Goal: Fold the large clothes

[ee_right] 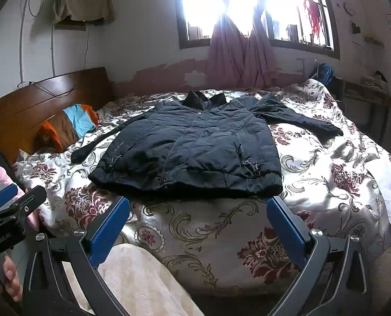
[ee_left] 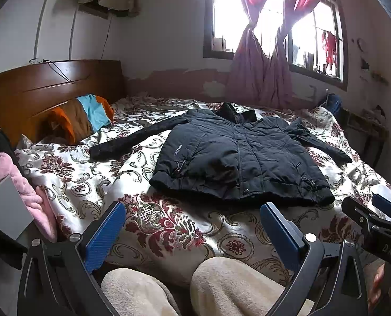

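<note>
A dark jacket [ee_left: 237,155] lies spread flat, front up, on the flowered bedspread [ee_left: 169,226] of a bed, its collar toward the window [ee_left: 274,18] and its hem toward the camera. Both sleeves are stretched out to the sides — one reaches toward the wooden headboard [ee_left: 37,89], the other toward the far side of the bed. The zip runs closed down the middle, and small white lettering shows on the chest panel, too small to read with any certainty.

The left gripper [ee_left: 192,226] hovers over the near edge of the bed with its blue-padded fingers spread wide and nothing between them; the jacket's hem lies just beyond the fingertips, not touched. The right gripper [ee_right: 198,221] stands the same way — fingers wide apart, empty, pointing down toward the hem from a little to the side. Each gripper shows at the edge of the other's view, so the two are side by side.

Below the grippers are the person's legs in cream fleece trousers [ee_left: 221,287]. By the headboard lies a pillow [ee_left: 84,115] in orange, brown and light blue, and a pink fleece garment [ee_left: 18,184] sits at the left edge. Pink curtains [ee_left: 258,73] hang knotted before the bright window.
</note>
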A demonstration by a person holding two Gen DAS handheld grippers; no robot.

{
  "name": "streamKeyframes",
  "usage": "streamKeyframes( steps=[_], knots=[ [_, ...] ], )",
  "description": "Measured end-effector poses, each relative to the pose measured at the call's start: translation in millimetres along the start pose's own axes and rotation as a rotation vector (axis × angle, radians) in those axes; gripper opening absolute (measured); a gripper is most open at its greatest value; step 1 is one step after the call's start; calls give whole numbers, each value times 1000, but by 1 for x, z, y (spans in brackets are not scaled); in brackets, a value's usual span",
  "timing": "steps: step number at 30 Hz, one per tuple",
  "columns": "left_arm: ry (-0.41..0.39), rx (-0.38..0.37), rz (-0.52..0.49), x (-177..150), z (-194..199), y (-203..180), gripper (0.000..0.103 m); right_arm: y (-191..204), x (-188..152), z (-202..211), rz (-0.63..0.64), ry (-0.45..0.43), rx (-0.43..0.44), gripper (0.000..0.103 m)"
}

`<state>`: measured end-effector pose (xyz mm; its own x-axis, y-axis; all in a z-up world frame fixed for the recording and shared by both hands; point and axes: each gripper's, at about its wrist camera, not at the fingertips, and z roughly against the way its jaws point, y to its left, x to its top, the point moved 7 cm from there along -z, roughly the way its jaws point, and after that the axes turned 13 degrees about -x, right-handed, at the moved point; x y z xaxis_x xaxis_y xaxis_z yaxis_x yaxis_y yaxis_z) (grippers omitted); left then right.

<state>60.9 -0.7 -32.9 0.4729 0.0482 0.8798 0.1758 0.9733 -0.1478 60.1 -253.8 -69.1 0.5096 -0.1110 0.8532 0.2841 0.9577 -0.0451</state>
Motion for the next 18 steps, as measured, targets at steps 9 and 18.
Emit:
streamKeyframes(
  steps=[9, 18],
  knots=[
    [1, 1, -3, 0, 0, 0, 103, 0, 0, 0, 0, 2, -1, 102],
    [0, 6, -5, 1, 1, 0, 103, 0, -1, -1, 0, 4, -1, 102]
  ],
)
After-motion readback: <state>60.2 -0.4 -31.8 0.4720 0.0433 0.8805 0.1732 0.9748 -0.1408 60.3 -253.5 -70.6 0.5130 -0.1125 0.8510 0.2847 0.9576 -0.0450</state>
